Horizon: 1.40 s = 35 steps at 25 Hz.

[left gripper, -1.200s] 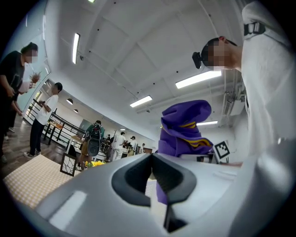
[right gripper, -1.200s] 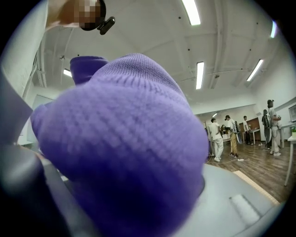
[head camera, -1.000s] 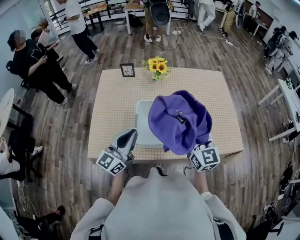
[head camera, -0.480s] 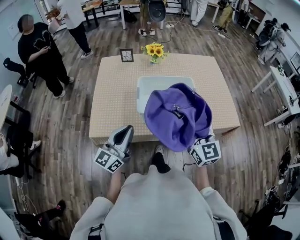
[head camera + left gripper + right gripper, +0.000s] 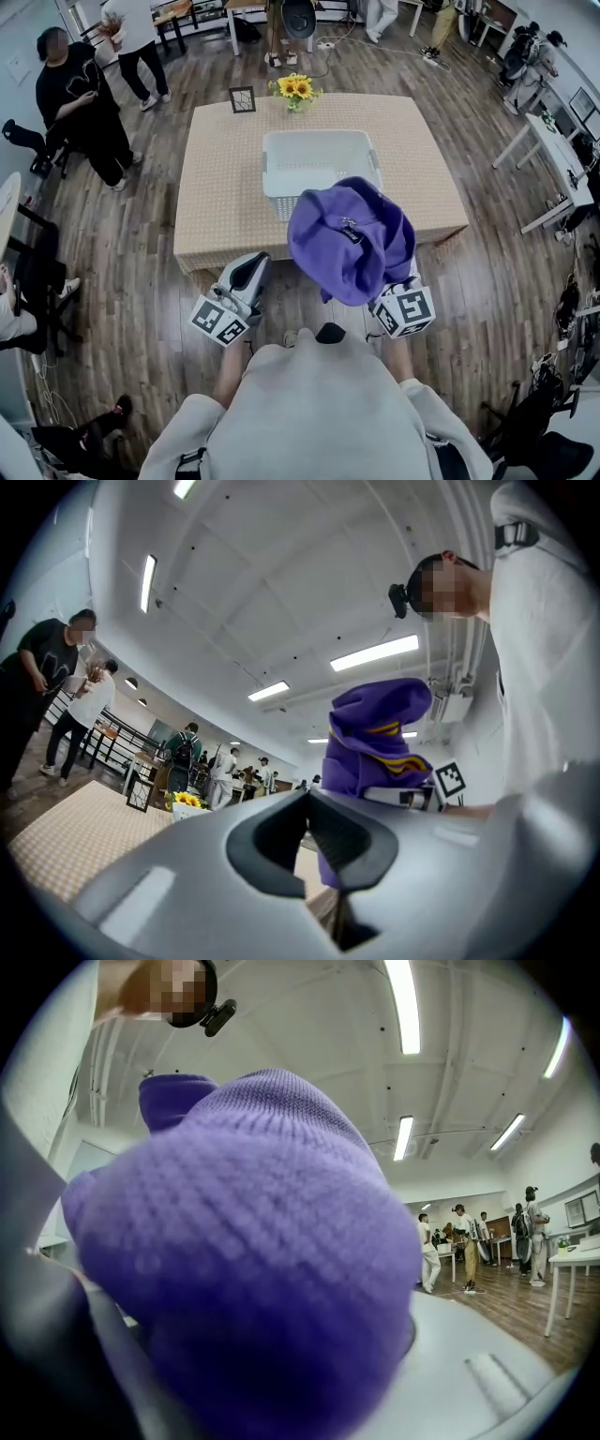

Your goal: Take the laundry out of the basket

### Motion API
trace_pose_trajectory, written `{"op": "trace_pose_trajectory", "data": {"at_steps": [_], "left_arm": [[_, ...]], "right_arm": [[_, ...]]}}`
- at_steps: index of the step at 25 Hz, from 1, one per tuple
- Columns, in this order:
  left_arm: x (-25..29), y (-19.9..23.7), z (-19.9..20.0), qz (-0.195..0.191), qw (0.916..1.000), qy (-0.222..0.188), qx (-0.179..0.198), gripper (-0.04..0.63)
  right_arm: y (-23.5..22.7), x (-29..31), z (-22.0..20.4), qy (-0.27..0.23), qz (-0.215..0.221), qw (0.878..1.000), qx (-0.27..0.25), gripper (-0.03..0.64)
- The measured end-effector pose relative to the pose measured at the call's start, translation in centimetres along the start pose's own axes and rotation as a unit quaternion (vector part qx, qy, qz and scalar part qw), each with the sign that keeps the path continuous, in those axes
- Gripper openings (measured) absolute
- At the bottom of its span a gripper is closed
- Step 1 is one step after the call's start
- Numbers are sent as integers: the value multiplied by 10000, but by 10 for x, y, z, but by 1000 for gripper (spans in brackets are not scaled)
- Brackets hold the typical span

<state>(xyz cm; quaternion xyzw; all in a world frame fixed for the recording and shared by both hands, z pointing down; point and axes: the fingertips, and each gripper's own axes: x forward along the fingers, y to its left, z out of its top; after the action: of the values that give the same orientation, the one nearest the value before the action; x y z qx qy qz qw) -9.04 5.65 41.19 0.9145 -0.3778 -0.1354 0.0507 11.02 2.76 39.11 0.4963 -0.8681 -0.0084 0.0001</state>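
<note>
So as to clear the basket (image 5: pixel 319 150), the purple garment (image 5: pixel 347 234) hangs clamped in the right claw (image 5: pixel 401 296), left claw (image 5: pixel 247 274) together, empty.

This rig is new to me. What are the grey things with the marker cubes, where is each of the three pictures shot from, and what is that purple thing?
There is no robot here. A person holds a two-jaw hand tool in each hand, and the cubes with square markers are part of those tools. The wide picture comes from a camera on the person's head, looking steeply down. The other two come from cameras riding on the tools, looking along their jaws. On the table stand a white laundry basket, a vase of sunflowers and a small picture frame. The right gripper holds a purple garment, lifted out of the basket; the cloth fills that gripper's own view. The left gripper has its jaws together with nothing between them.
</note>
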Motion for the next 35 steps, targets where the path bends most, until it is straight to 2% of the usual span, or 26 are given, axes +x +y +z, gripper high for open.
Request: {"op": "trace_pose_trajectory", "data": {"at_steps": [7,17,29,35], "left_arm": [[-9,-40,2,215,9997,-88,79,9],[-31,-108,-23,444,9990,83,13,9],[-49,-164,-34,426,9991,65,-43,9],[-56,-178,-30,450,9990,8,20,9]], "right_arm": [[0,-44,-14,128,205,9995,206,206],[2,-108,-36,315,414,9981,329,206],[6,-156,-44,379,441,9977,362,206],[8,-170,-44,320,456,9976,406,206]]}}
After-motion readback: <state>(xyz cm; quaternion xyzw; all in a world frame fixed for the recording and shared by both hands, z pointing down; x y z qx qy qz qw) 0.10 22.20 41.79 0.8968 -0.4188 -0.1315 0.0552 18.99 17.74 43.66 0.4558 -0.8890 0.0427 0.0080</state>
